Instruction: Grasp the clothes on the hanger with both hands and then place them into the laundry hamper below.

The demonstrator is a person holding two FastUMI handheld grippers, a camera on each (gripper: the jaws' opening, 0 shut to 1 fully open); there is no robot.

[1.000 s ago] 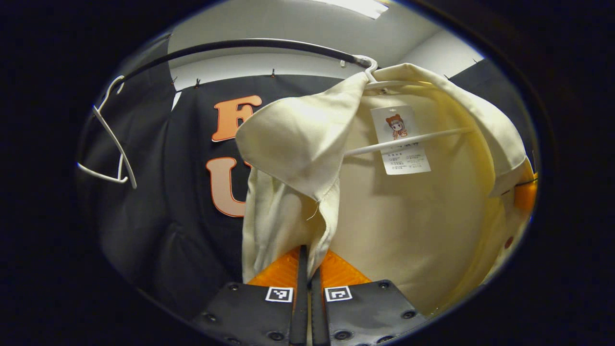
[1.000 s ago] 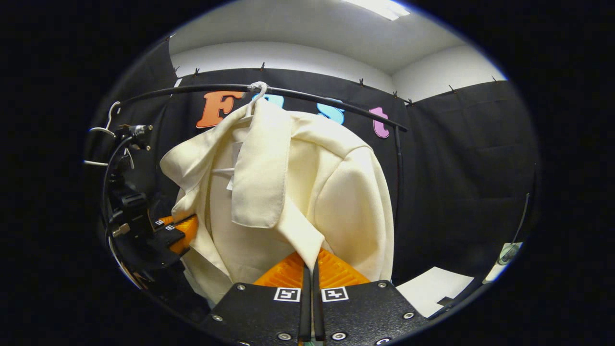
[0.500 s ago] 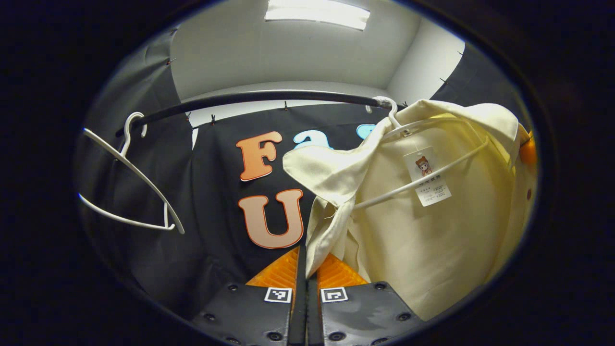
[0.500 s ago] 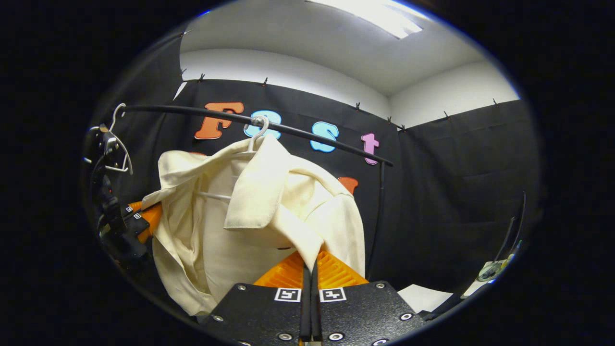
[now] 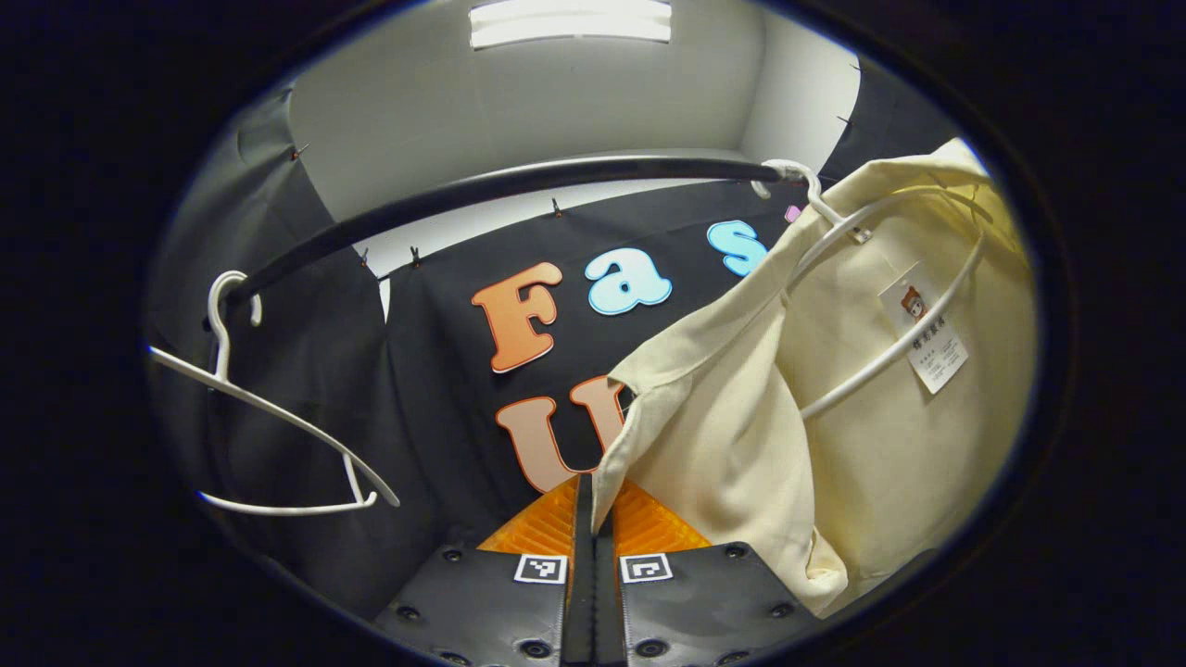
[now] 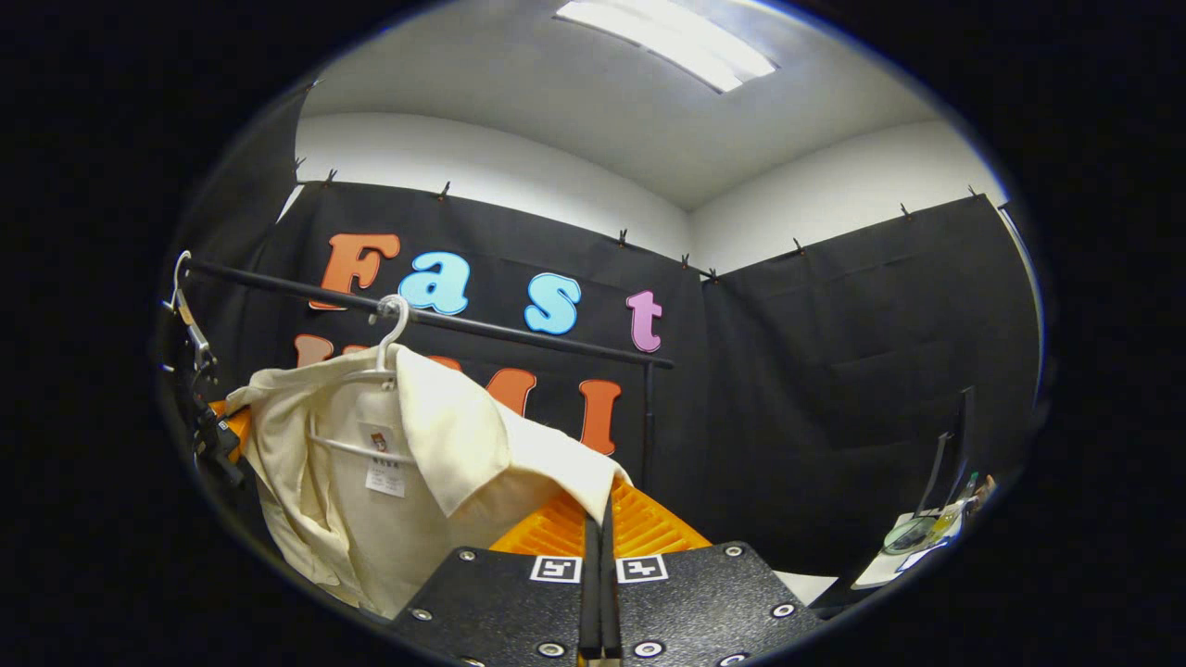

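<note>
Gripping a cream shirt [image 5: 871,435] by its front edges, two tools pull it apart on its white hanger [image 5: 889,269]

Left tool [image 5: 593,519] is clenched on the shirt's left front edge; right tool [image 6: 598,528] is clenched on the other edge, cloth [image 6: 389,463] drawn taut between them. The garment hangs from the black rail [image 5: 519,185], partly slid off its hanger. An empty white hanger [image 5: 278,435] hangs further along the rail

Matt cream cloth shirt [image 5: 889,435], glossy white plastic hanger [image 5: 889,357]
</note>
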